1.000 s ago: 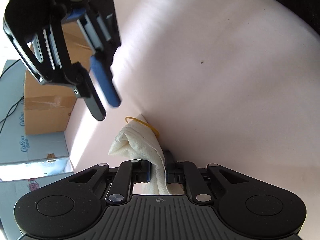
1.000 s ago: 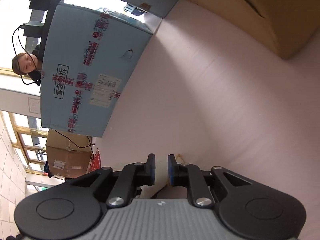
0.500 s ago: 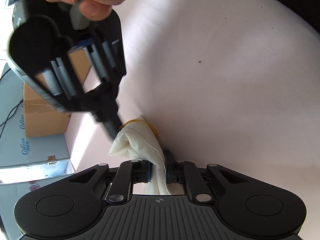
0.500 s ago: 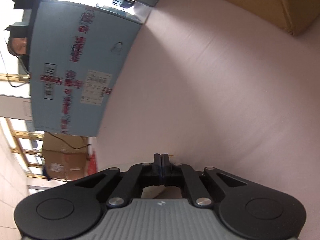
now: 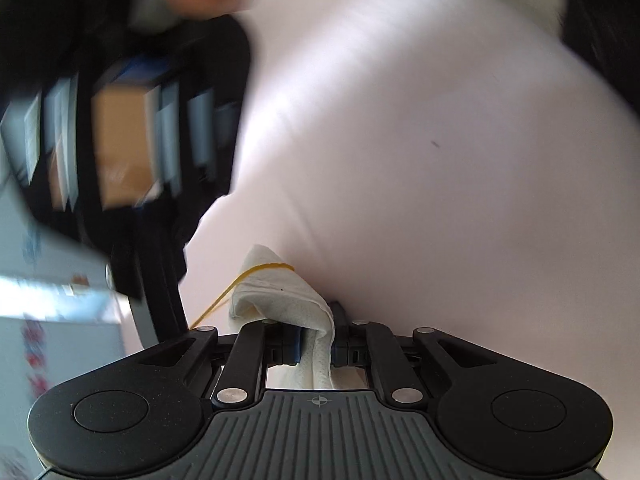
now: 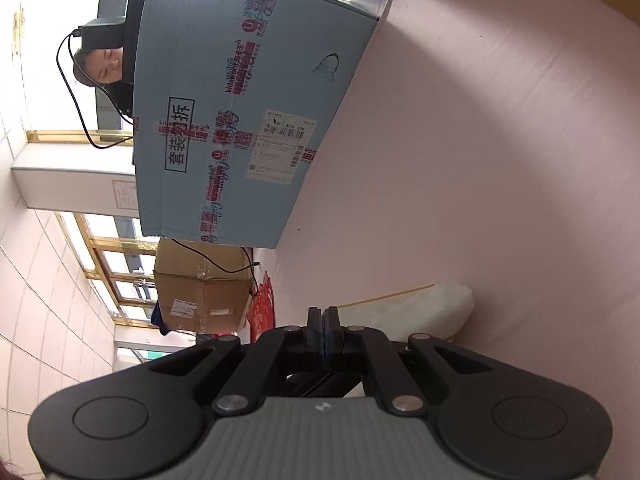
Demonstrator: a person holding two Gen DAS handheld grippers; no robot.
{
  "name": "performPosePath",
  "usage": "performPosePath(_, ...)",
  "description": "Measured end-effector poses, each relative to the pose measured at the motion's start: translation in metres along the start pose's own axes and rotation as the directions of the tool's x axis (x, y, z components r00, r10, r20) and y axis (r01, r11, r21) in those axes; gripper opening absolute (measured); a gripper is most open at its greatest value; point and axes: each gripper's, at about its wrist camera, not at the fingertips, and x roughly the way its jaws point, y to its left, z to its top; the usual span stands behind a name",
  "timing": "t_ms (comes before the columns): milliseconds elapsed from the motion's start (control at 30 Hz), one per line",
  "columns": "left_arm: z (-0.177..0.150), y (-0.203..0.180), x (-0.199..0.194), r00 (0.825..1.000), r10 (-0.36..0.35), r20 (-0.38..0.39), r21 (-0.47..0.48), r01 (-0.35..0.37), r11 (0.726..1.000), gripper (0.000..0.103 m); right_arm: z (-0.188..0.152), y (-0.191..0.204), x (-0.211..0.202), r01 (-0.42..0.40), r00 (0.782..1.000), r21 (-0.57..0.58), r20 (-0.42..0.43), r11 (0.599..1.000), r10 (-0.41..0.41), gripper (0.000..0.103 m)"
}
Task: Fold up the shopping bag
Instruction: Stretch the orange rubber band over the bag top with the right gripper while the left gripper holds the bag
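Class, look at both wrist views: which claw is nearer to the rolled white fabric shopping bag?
Left. The left claw is clamped on the rolled white fabric shopping bag. The right claw is shut beside it, pulling the thin yellow rubber band.

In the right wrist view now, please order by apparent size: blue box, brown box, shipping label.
1. Blue box, largest.
2. Brown box.
3. Shipping label, smallest.
The brown box appears farther away, so its true size against the blue box is unsure.
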Motion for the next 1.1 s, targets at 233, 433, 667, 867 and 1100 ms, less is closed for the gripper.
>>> performPosePath(233,-0.027,0.015,-0.007,0.991,-0.001,0.132,-0.257,0.035,0.966,0.008,0.000,0.019,0.010,0.031,0.999,-0.089,-0.029,0.995,-0.034,0.001)
performPosePath(433,-0.018,0.008,-0.014,0.994,0.017,0.107,-0.252,0.010,0.968,0.008,-0.001,0.023,-0.030,0.310,0.948,-0.182,0.127,0.933,-0.291,0.023)
performPosePath(667,0.002,-0.008,-0.004,0.997,0.023,0.069,-0.177,-0.010,0.984,0.008,-0.021,0.005,-0.027,0.593,0.804,-0.224,0.127,0.773,-0.581,0.023)
performPosePath(867,0.033,-0.020,0.010,0.997,0.072,-0.040,-0.017,-0.073,0.997,0.008,-0.046,0.037,0.027,0.762,0.609,-0.433,0.226,0.482,-0.760,0.019)
performPosePath(1100,0.036,-0.027,0.002,0.996,0.059,-0.065,-0.023,-0.061,0.998,0.008,-0.051,0.026,0.008,0.655,0.753,-0.375,0.248,0.656,-0.609,0.000)
